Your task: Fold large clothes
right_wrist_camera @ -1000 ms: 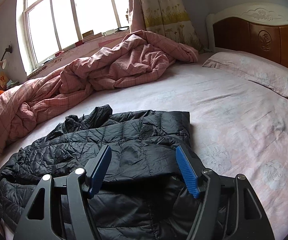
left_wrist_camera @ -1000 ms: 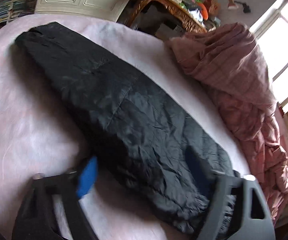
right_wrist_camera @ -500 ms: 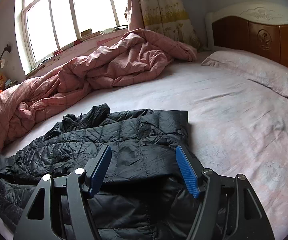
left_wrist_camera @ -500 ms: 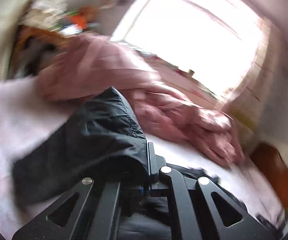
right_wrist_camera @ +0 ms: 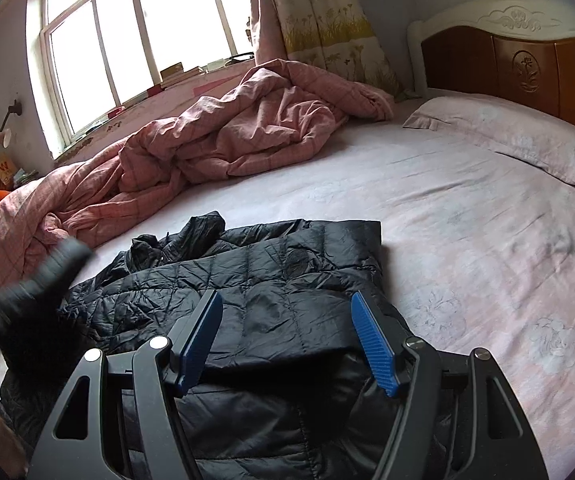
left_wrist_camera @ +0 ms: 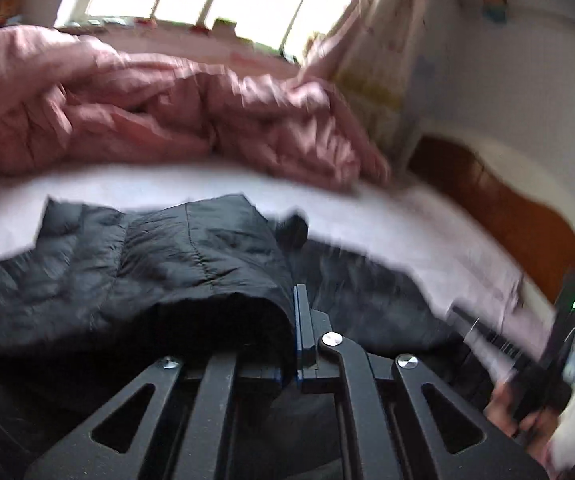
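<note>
Black jacket (right_wrist_camera: 287, 280) lies on bed (right_wrist_camera: 467, 220), long axis toward pillow (right_wrist_camera: 527, 140). Left gripper (left_wrist_camera: 295, 320) pinches its sleeve, jaws opening slightly; right gripper (right_wrist_camera: 287, 340) spread above it.

On the pale pink bed (right_wrist_camera: 427, 216) lie a black quilted jacket (right_wrist_camera: 271, 280), a rumpled pink duvet (right_wrist_camera: 223, 140) and a pillow (right_wrist_camera: 527, 140).

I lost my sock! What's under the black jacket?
Around the jacket only the pink bedsheet shows, so it lies on that. Anything beneath it is covered, so a sock there cannot be seen.
</note>
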The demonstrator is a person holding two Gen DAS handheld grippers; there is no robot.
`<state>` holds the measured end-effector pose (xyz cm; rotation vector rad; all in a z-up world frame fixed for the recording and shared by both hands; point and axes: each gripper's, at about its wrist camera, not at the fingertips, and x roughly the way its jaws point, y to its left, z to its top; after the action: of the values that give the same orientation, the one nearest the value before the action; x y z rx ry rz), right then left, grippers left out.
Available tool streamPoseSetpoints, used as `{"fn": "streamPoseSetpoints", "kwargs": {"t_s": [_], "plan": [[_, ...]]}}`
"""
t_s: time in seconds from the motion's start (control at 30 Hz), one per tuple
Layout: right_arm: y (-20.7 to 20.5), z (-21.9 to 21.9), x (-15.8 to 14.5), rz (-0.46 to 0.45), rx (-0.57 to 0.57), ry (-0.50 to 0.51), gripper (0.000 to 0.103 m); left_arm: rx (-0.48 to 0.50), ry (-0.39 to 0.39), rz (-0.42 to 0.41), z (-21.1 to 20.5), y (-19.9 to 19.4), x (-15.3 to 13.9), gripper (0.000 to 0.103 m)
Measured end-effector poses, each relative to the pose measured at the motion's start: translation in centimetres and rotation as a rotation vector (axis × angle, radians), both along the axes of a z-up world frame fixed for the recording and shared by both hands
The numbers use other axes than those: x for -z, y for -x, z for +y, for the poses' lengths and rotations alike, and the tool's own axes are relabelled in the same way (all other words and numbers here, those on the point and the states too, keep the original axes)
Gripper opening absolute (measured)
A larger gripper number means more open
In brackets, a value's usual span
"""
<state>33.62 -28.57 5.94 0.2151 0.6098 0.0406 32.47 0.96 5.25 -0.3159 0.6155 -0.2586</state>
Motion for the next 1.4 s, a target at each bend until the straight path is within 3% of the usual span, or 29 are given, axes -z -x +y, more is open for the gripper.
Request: {"fn": "streamPoseSetpoints", "kwargs": {"t_s": [0.07, 0.13, 0.23, 0.4, 0.53, 0.63, 0.67, 0.8, 0.9, 0.97, 1.03, 1.07, 1.13, 1.27, 1.4], "plan": [[0.0, 0.0, 0.0, -0.001, -0.002, 0.008, 0.069, -0.010, -0.038, 0.050, -0.3, 0.0, 1.4, 0.029], [0.1, 0.2, -0.1, -0.007, -0.004, 0.018, 0.069, -0.021, -0.019, 0.082, 0.7, 0.0, 2.0, 0.050], [0.2, 0.5, -0.2, -0.014, -0.002, 0.042, 0.071, 0.000, 0.033, 0.070, 2.8, 0.9, 1.8, 0.062], [0.4, 1.1, -0.3, -0.028, 0.016, 0.095, 0.071, -0.121, 0.007, -0.042, 7.3, 3.9, 0.0, 0.062], [0.6, 1.1, -0.2, -0.031, 0.017, 0.082, 0.071, -0.286, 0.021, -0.102, 11.9, 5.5, -1.7, 0.065], [0.5, 0.9, -0.1, -0.022, 0.022, 0.075, 0.071, -0.402, 0.016, -0.073, 14.9, 5.6, -1.3, 0.066], [0.5, 0.8, -0.1, -0.019, 0.022, 0.069, 0.071, -0.448, 0.006, -0.013, 15.9, 5.0, -0.7, 0.066], [0.4, 0.9, -0.1, -0.020, 0.022, 0.068, 0.071, -0.517, 0.032, 0.197, 18.4, 2.8, 3.2, 0.064], [0.7, 1.1, -0.3, -0.035, 0.013, 0.085, 0.071, -0.509, 0.082, 0.238, 19.4, 2.1, 4.6, 0.062], [0.8, 1.4, -0.4, -0.038, 0.006, 0.088, 0.071, -0.486, 0.130, 0.241, 19.6, 2.1, 5.1, 0.051], [0.8, 1.6, -0.4, -0.038, 0.000, 0.097, 0.071, -0.474, 0.131, 0.240, 19.6, 2.2, 5.3, 0.026], [0.9, 1.7, -0.4, -0.039, -0.001, 0.101, 0.071, -0.471, 0.091, 0.238, 19.2, 2.2, 5.2, 0.017], [1.0, 1.9, -0.4, -0.040, -0.001, 0.105, 0.071, -0.472, 0.002, 0.195, 17.8, 2.3, 4.4, 0.010], [1.0, 2.2, -0.3, -0.036, -0.001, 0.105, 0.071, -0.408, -0.118, 0.000, 13.8, 3.8, 1.4, 0.010], [1.1, 2.2, -0.4, -0.041, -0.012, 0.084, 0.071, -0.235, -0.137, -0.140, 9.4, 5.0, -0.1, 0.010]]}}
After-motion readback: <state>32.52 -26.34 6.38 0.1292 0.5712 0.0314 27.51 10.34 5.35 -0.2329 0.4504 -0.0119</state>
